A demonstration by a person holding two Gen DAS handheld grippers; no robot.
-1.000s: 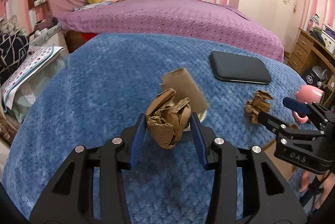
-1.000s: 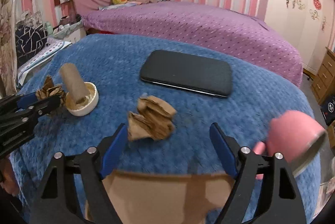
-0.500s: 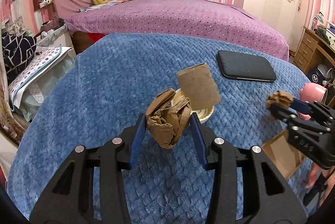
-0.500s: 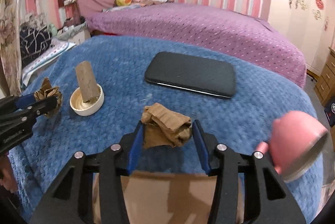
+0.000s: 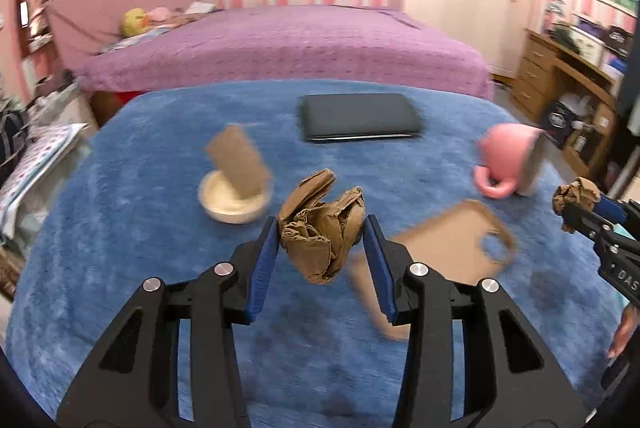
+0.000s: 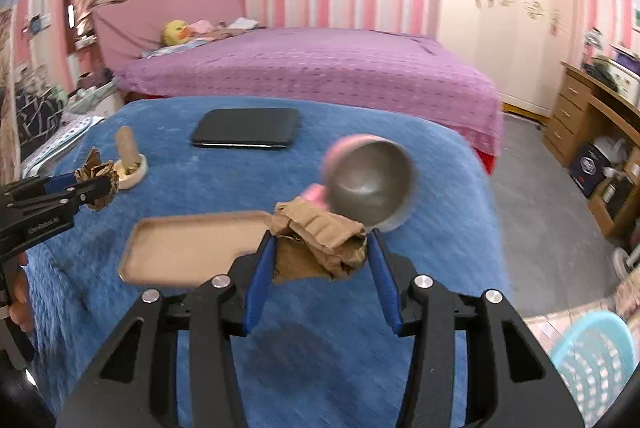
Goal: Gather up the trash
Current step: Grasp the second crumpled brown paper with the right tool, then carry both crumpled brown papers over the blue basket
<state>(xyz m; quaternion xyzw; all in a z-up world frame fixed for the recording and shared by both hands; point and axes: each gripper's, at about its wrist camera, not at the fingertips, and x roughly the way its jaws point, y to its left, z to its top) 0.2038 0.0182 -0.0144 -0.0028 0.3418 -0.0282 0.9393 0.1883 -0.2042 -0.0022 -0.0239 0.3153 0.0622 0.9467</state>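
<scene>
My left gripper [image 5: 321,242] is shut on a crumpled brown paper ball [image 5: 322,232] and holds it above the blue table cover [image 5: 140,228]. My right gripper [image 6: 320,256] is shut on a second crumpled brown paper wad [image 6: 320,242], held above the table's right part. The right gripper with its wad [image 5: 576,195] also shows at the right edge of the left wrist view. The left gripper with its ball [image 6: 98,177] shows at the left of the right wrist view.
On the table stand a white bowl [image 5: 234,197] with a cardboard tube [image 5: 238,157], a black case [image 5: 360,117], a tipped pink mug [image 6: 370,181] and a flat cardboard tray [image 6: 188,248]. A light blue basket [image 6: 596,360] stands on the floor at lower right. A purple bed is behind.
The right gripper closed on the paper wad, lifted it and swung right. The left gripper carried its paper ball to the right, past the bowl toward the cardboard tray.
</scene>
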